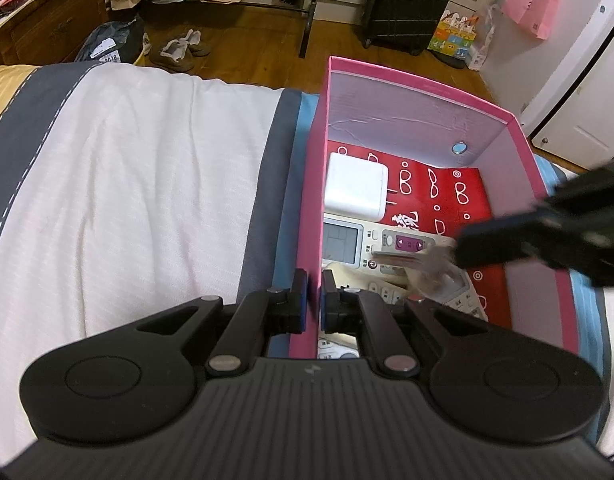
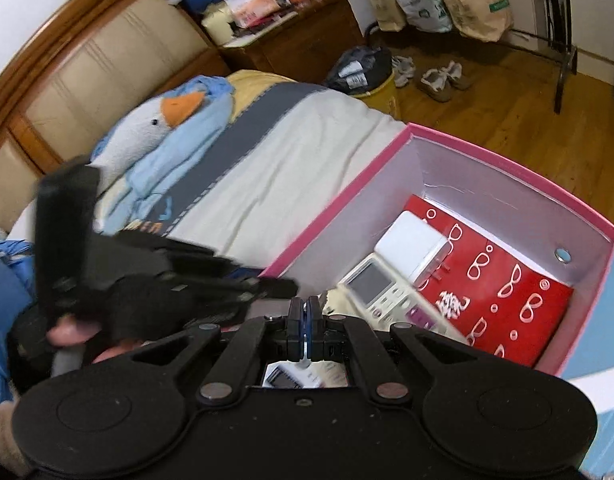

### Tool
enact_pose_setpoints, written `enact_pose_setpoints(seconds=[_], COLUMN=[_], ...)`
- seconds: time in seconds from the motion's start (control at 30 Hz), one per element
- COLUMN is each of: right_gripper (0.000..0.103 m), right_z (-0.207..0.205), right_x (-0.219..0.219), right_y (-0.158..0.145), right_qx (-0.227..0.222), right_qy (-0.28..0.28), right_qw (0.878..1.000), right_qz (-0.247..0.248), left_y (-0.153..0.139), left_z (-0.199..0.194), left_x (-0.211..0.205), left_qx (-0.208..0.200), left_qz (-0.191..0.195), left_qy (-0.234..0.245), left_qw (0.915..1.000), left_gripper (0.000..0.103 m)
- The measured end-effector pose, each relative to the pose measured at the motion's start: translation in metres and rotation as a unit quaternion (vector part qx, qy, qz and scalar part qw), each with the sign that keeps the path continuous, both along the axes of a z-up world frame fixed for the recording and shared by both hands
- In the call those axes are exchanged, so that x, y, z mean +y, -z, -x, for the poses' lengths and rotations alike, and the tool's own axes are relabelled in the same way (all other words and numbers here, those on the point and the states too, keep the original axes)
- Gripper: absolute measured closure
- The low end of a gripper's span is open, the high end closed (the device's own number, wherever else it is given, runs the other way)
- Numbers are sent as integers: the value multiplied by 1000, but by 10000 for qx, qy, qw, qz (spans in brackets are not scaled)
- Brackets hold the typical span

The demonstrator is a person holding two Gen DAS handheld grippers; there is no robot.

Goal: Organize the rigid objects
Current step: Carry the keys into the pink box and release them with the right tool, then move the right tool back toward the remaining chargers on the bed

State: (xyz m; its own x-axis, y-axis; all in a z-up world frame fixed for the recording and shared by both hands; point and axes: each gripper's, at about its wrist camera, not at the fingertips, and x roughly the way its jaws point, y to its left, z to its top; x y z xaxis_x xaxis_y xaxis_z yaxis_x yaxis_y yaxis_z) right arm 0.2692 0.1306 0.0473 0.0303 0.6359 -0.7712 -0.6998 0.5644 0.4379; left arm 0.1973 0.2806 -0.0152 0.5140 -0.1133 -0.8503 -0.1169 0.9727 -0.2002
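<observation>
A pink box (image 1: 519,120) (image 2: 331,208) lies open on the bed. Inside lie a white charger (image 1: 357,186) (image 2: 413,250), a white remote with a screen (image 1: 347,240) (image 2: 377,286) and a red packet printed with glasses (image 1: 455,188) (image 2: 503,284). My left gripper (image 1: 314,300) is shut on the box's left wall, one finger on each side. My right gripper (image 2: 303,320) is shut on a thin clear item; in the left wrist view it (image 1: 459,248) holds that blurred clear item (image 1: 431,268) over the remote inside the box.
The bed has a white and grey cover (image 1: 127,184). A goose plush (image 2: 147,136) lies by the headboard. Beyond the bed are a wooden floor, shoes (image 1: 179,50), paper bags, a black suitcase (image 1: 411,0) and a nightstand (image 2: 291,36).
</observation>
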Motion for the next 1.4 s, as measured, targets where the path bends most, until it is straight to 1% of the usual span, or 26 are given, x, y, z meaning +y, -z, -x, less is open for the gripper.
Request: enact_pose_setpoints(seconds=[0.07, 0.13, 0.17, 0.27, 0.33, 0.37, 0.4, 0.53, 0.63, 0.77, 0.87, 0.97, 1.03, 1.13, 1.17, 1.2, 1.23, 1.27, 1.4], right_gripper=[101, 101, 101, 101, 101, 99, 94, 94, 93, 91, 90, 87, 81, 77, 76, 72, 68, 66, 63], right_z=[-13, -24, -27, -27, -27, -27, -27, -20, -13, -4, 6, 13, 17, 17, 16, 15, 12, 10, 1], right_x=[9, 14, 17, 26, 25, 23, 20, -2, -26, -66, -97, -122, -137, -159, -165, -171, -177, -182, -186], right_y=[7, 13, 15, 17, 18, 17, 15, -1, -19, -45, -56, -57, -53, -45, -41, -36, -29, -22, 12], right_qx=[31, 211, 172, -90, -27, -35, -98, -432, -695, -872, -980, -939, -935, -844, -760, -644, -467, -319, 180], right_qy=[-9, 5, 45, -153, -139, -87, -31, 89, 215, 549, 885, 1182, 1355, 1668, 1787, 1914, 2053, 2157, 2424], right_qw=[9999, 9996, 9996, 9992, 9993, 9994, 9994, 9987, 9971, 9946, 9911, 9877, 9848, 9806, 9794, 9781, 9767, 9752, 9689], right_qz=[128, 171, 221, 364, 359, 347, 329, 272, 245, 115, 190, 417, 549, 590, 550, 498, 428, 381, 468], left_y=[0, 0, 0, 0, 0, 0, 0, 0, 0, 1, 1, 2, 3, 3, 3, 3, 3, 3, 3], left_z=[0, 0, 0, -1, -1, -1, -1, -1, -1, -2, -2, -2, -2, -2, -2, -2, -2, -2, -2], left_x=[-1, -1, -1, -1, -2, -3, -2, -3, -3, -5, -5, -4, -3, -3, -3, -3, -3, -3, -3], left_qx=[-3, 3, 2, 2, 9, 11, 9, 7, 3, 6, 8, 13, 17, 23, 20, 25, 25, 32, 48], left_qz=[-11, -18, -22, -34, -53, -58, -56, -53, -76, -120, -122, -124, -111, -104, -114, -117, -120, -128, -145], left_qy=[8, 17, 25, 32, 36, 36, 39, 34, 39, 49, 70, 107, 107, 95, 103, 103, 104, 103, 96], left_qw=[10000, 10000, 10000, 10000, 10000, 10000, 10000, 10000, 10000, 9999, 9999, 9999, 9999, 9999, 9999, 9999, 9999, 9999, 9998], left_gripper=[98, 98, 98, 98, 98, 98, 98, 98, 98, 98, 98, 98, 98, 98, 98, 98, 98, 98, 98])
